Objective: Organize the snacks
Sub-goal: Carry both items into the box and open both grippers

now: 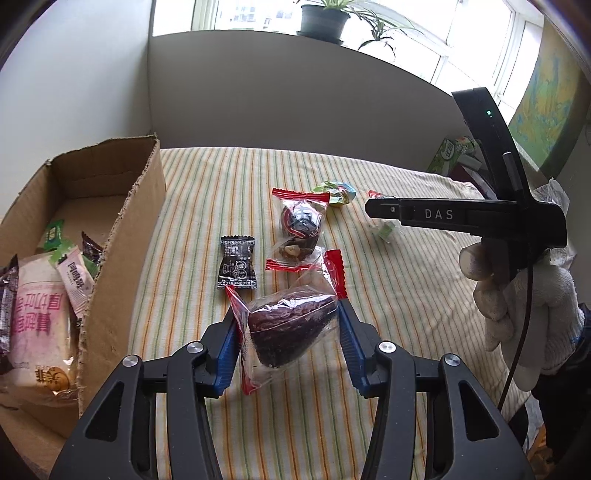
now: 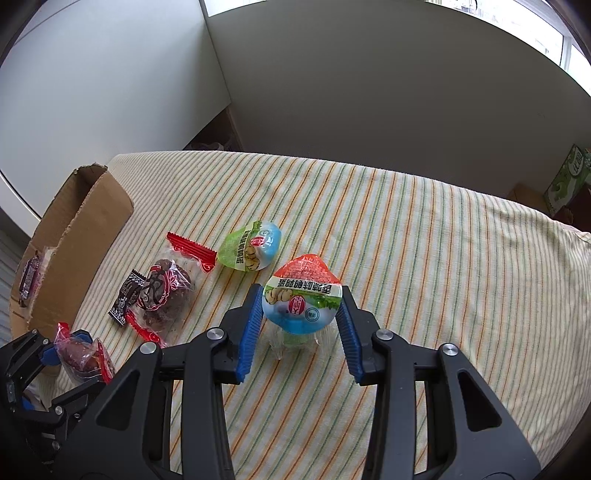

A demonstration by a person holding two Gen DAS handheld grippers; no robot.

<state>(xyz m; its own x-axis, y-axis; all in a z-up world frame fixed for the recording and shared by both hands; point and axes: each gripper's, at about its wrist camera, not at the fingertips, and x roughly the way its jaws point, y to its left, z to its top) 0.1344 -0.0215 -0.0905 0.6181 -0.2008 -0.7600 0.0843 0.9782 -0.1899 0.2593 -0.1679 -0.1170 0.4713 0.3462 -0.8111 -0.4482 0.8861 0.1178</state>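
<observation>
My left gripper (image 1: 286, 314) is shut on a dark brown snack in a clear wrapper with red ends (image 1: 290, 328), held above the striped cloth; it also shows in the right wrist view (image 2: 83, 354). My right gripper (image 2: 301, 295) is shut on a blue, green and red egg snack packet (image 2: 301, 295), lifted off the cloth. On the cloth lie a second dark snack with red ends (image 1: 299, 229), a small black candy (image 1: 236, 266) and another blue-green egg packet (image 2: 251, 247). The cardboard box (image 1: 122, 236) at left holds several packets.
The striped cloth (image 2: 424, 258) covers the surface. A white wall stands behind it. A green carton (image 2: 569, 181) sits at the far right edge. A potted plant (image 1: 325, 18) stands on the window sill.
</observation>
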